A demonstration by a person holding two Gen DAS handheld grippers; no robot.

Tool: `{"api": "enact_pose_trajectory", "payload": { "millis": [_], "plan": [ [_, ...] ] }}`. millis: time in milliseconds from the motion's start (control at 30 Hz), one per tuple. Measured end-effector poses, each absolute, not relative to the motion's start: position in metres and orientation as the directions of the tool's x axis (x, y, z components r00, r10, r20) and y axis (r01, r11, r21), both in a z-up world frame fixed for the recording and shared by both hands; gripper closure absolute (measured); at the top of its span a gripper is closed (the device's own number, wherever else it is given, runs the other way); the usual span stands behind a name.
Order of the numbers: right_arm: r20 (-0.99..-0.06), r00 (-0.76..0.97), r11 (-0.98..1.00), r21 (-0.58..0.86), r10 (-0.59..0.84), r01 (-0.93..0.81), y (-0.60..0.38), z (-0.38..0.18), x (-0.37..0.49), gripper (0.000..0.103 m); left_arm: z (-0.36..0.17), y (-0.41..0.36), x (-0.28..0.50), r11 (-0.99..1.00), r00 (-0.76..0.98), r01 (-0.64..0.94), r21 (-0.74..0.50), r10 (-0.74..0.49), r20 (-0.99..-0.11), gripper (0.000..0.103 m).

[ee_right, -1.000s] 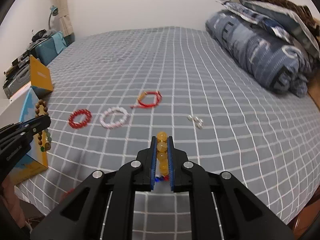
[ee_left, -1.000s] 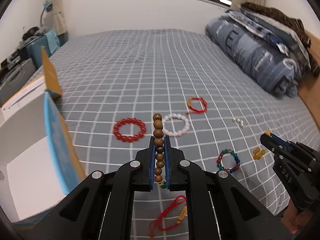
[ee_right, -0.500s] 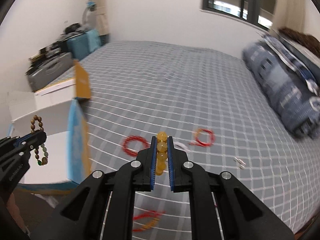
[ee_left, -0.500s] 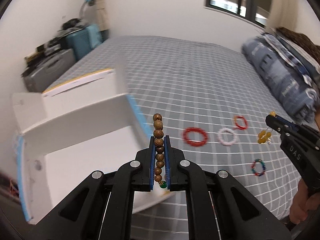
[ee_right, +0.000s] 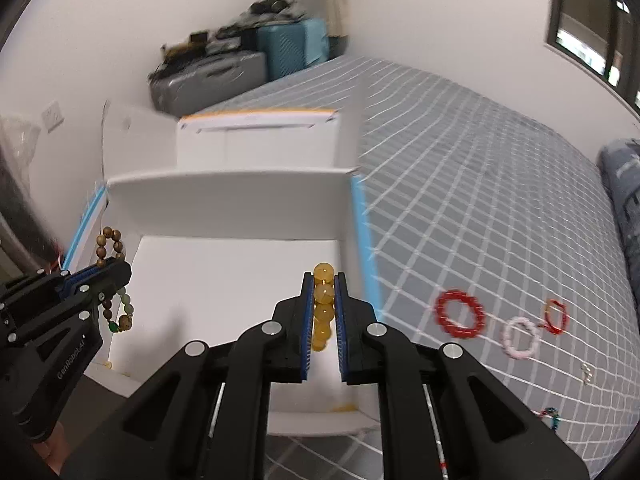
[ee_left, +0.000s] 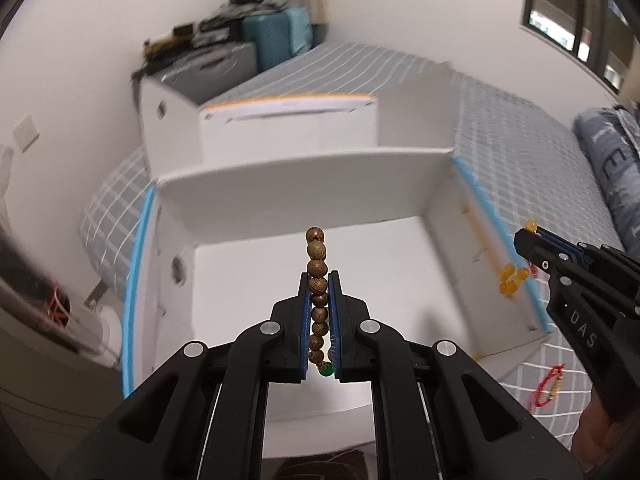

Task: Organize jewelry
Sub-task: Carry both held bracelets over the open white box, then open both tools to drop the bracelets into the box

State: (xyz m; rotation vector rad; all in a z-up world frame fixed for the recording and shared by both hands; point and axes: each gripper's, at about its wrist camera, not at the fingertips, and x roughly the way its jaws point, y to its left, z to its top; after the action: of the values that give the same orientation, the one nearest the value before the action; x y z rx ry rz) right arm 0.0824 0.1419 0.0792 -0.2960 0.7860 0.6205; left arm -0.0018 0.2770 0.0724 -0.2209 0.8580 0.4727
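I am reading "DAS" in pale letters on the black body of the right gripper (ee_left: 532, 240), which is showing at about three o'clock in my left wrist view. In my right wrist view I am reading "GenRobot.AI" running along the black body of the left gripper (ee_right: 114, 272), at about eight o'clock. On the blue quilt (ee_left: 612, 160) at two o'clock in the left wrist view, large pale letters are showing; I am making out "TE", and the rest is curving out of sight. Nothing else is proving legible.

Grained wooden beads (ee_left: 317, 276), glossy amber beads (ee_right: 323, 308), matt white cardboard box (ee_left: 304, 196)
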Motion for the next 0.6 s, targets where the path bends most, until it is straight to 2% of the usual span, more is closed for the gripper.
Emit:
{"api": "enact_pose_trajectory", "payload": {
  "millis": [300, 600],
  "plan": [
    [-0.807, 0.457, 0.755, -0.021, 0.374, -0.655, 0.192, 0.034, 0.090, 0.094, 0.031, 0.315, -0.007, 0.842, 0.463, -0.540, 0.001, 0.298, -0.835, 0.095],
    [-0.869, 0.390, 0.770, -0.017, 0.304, -0.638, 0.201, 0.006, 0.107, 0.094, 0.010, 0.328, 0.000, 0.840, 0.406, -0.543, 0.019, 0.282, -0.869, 0.095]
  ]
}}
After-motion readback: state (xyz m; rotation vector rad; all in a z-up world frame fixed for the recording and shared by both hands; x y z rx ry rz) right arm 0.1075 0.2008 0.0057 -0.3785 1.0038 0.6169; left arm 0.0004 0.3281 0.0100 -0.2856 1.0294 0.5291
